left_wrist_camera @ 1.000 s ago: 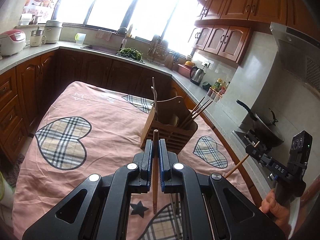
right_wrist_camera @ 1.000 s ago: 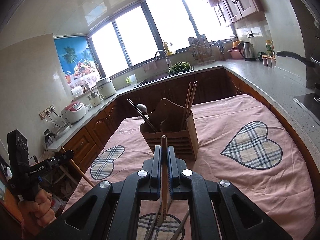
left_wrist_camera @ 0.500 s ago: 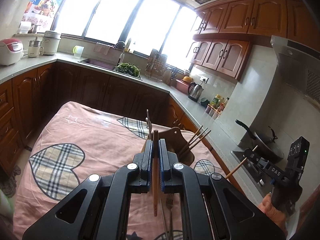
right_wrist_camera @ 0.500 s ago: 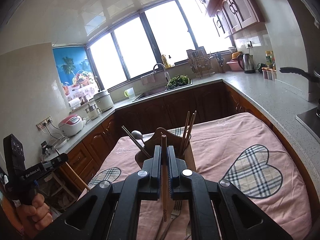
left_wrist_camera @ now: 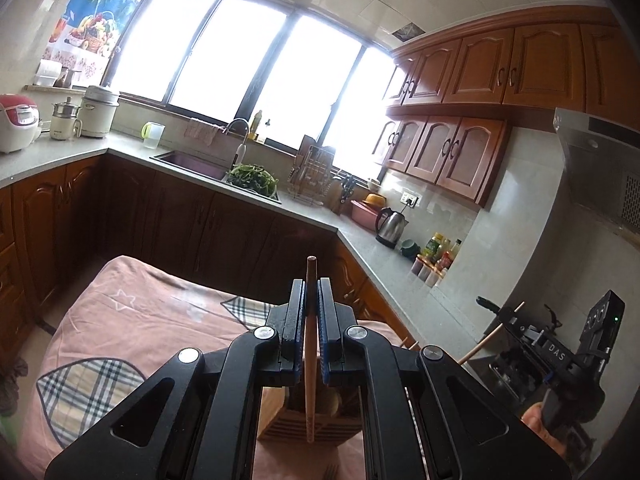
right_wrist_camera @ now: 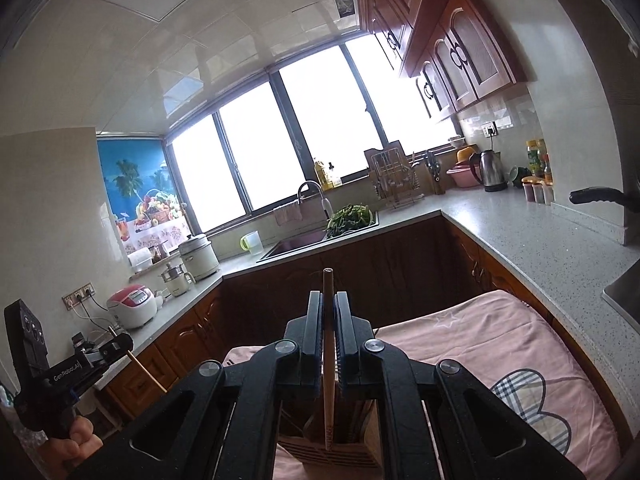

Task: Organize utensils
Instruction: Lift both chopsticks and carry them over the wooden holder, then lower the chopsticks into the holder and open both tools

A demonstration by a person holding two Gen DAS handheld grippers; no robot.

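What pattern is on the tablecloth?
Pink tablecloth printed with plaid hearts and small star outlines; the right wrist view shows it best.

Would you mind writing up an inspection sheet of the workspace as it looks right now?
Surface: table under a pink cloth with plaid hearts.
Job's things: wooden utensil holder below both grippers; one chopstick in the left, another chopstick in the right, both roughly upright above the holder.
Clutter: fork tip on the cloth near the holder.
Grippers: left gripper shut on its chopstick; right gripper shut on its chopstick.
Cables: plugged leads by the rice cooker.
Surroundings: sink, greens, kettle, wooden cabinets.
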